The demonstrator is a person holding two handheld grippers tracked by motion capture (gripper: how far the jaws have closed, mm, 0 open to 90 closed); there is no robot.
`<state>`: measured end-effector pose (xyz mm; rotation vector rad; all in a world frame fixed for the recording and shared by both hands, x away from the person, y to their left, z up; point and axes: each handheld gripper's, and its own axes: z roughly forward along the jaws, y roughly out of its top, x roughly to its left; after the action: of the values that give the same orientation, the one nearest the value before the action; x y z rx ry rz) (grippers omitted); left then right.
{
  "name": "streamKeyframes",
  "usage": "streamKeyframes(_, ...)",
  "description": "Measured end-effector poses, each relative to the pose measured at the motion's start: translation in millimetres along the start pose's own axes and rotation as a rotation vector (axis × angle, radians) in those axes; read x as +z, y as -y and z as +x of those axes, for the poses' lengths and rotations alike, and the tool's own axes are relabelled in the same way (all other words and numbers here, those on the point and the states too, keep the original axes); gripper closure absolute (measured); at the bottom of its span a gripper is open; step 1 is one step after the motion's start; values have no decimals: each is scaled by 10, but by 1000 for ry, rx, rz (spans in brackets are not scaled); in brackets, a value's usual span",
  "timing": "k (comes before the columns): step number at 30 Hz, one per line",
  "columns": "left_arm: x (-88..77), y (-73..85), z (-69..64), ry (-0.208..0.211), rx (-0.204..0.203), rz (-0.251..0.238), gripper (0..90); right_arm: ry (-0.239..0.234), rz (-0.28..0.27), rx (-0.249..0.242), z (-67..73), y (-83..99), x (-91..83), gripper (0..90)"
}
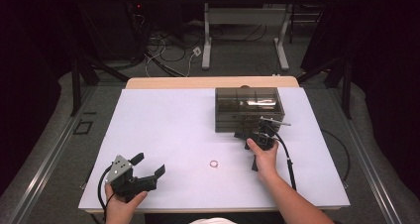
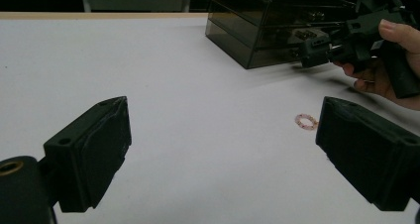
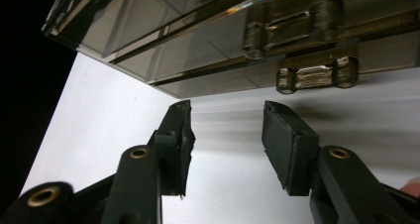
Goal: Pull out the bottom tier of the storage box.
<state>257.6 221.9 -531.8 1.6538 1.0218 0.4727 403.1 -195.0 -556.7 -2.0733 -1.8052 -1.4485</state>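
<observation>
High view: fixed above the person's side, facing forward and down; takes in the whole white worktop, the floor and a desk frame beyond.
Left gripper view: rides low on the left tongs, facing level across the worktop toward the smoky drawer box; mid-range.
Right gripper view: rides on the right tongs, tilted up at the drawer box front; very close.
Shared, high and left: drawer box, small ring, right tongs.
Shared, all three: drawer box front, worktop surface.
</observation>
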Motion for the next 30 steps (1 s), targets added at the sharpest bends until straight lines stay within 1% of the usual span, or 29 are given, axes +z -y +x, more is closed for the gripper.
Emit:
streamKeyframes(1,0,1,-1,0,0,1,72,1,5,12,-10,-8,-12,550)
streamKeyframes(2,0,1,0,0,0,1,72,1,5,12,-10,-8,-12,550)
streamKeyframes(3,0,2,0,0,0,1,73,14,14,16,-12,-10,-18,550)
streamKeyframes(4,-1,3,-1,0,-1,1,73,21,11,23,-16,-14,-21,553)
streamKeyframes(5,-3,4,0,0,0,2,73,25,5,40,-23,-14,-20,560)
streamKeyframes(6,-6,5,-1,-1,0,2,73,25,5,40,-23,-14,-20,560)
streamKeyframes(8,-17,10,-2,-5,0,1,73,24,6,78,-50,-16,-9,566)
streamKeyframes(9,-17,10,-2,-5,0,1,73,24,6,78,-50,-16,-9,566)
streamKeyframes(10,-21,11,-4,-5,-3,-1,73,27,5,91,-57,-15,-2,570)
streamKeyframes(11,-31,15,-2,-7,-1,-1,73,27,-26,97,-70,-8,29,578)
streamKeyframes(12,-31,15,-2,-7,-1,-1,73,27,-26,97,-70,-8,29,578)
streamKeyframes(13,-35,18,-1,-10,0,0,73,29,-11,88,-79,-15,21,581)
streamKeyframes(15,-47,24,0,-13,-2,1,73,38,-6,93,-89,-20,21,583)
streamKeyframes(16,-54,28,1,-16,-2,0,74,41,-2,125,-94,-23,40,597)
streamKeyframes(17,-59,29,0,-17,-5,0,74,41,-2,125,-94,-23,40,597)
streamKeyframes(18,-65,32,0,-19,-6,0,74,35,-14,136,-97,-20,55,612)
streamKeyframes(19,-73,35,3,-21,-6,-2,74,43,-7,127,-111,-24,59,617)
streamKeyframes(20,-78,37,1,-22,-10,-2,75,47,-10,132,-112,-26,61,625)
streamKeyframes(21,-87,39,6,-26,-1,0,75,42,-32,129,-116,-23,72,633)
streamKeyframes(23,-93,44,2,-28,-7,-2,75,44,-36,126,-122,-22,76,639)
streamKeyframes(24,-97,46,1,-29,-11,0,75,50,-28,131,-122,-24,71,643)
streamKeyframes(25,-100,49,2,-31,-11,0,76,31,-17,147,-131,-23,76,652)
streamKeyframes(26,-102,51,3,-32,-9,2,76,31,-17,147,-131,-23,76,652)
streamKeyframes(27,-106,54,3,-34,-9,2,77,50,-17,149,-130,-22,83,657)
streamKeyframes(30,-117,61,3,-37,-12,4,77,45,-32,151,-134,-22,91,659)
